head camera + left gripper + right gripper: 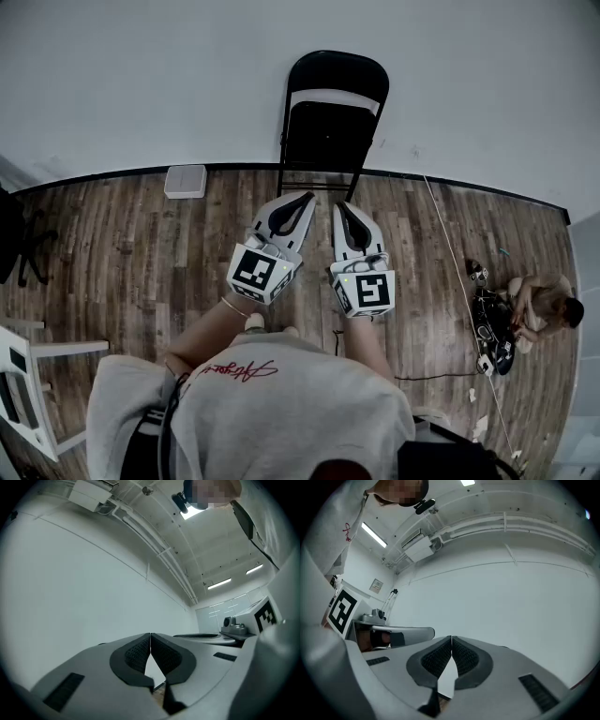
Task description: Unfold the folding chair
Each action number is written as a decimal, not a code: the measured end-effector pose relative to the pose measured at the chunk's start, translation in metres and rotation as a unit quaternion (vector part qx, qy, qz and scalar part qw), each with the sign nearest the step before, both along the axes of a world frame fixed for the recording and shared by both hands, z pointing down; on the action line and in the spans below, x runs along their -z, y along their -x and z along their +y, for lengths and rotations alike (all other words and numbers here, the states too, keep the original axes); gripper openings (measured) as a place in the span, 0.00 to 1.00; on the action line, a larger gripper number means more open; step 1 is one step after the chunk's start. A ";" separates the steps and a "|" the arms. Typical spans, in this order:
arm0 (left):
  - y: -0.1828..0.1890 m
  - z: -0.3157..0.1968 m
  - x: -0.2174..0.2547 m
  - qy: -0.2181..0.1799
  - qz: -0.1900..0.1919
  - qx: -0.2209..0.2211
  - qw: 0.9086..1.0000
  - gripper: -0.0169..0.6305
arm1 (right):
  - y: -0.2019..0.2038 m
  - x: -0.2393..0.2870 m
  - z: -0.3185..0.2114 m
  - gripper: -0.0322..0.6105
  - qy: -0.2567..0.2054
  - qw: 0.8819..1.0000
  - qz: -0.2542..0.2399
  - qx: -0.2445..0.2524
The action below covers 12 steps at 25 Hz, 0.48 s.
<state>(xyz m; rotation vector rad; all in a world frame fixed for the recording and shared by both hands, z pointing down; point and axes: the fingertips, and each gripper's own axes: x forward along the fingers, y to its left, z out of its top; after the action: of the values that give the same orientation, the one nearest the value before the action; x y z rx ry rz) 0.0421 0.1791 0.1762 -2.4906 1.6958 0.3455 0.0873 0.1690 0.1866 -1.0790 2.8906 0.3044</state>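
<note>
A black folding chair (331, 122) leans folded against the white wall at the top centre of the head view. My left gripper (310, 197) and right gripper (341, 206) are held side by side in front of it, a short way from its lower legs, touching nothing. Both are shut with their pads pressed tip to tip and nothing between them. In the left gripper view the left gripper (150, 634) faces only bare wall and ceiling. The right gripper (451, 638) likewise faces the wall, with the other gripper at its left edge.
A white box (186, 181) sits on the wooden floor by the wall, left of the chair. A white chair (28, 384) stands at the left edge. A person (542, 309) sits on the floor at the right beside dark equipment (489, 330) and a cable.
</note>
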 end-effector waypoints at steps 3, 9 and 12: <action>0.002 -0.002 -0.002 0.001 0.001 0.002 1.000 0.05 | 0.001 -0.002 -0.003 0.08 0.002 1.000 -0.001 -0.001; 0.008 0.000 -0.002 0.001 0.006 0.001 1.000 0.05 | 0.008 -0.003 0.001 0.08 0.000 1.000 0.006 0.003; 0.004 -0.001 -0.003 0.001 0.004 0.001 1.000 0.05 | 0.005 -0.002 0.001 0.08 0.001 1.000 -0.002 0.007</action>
<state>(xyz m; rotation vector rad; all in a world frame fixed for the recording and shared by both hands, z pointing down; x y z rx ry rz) 0.0377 0.1776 0.1787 -2.4928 1.7023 0.3534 0.0818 0.1705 0.1881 -1.0580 2.8931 0.2988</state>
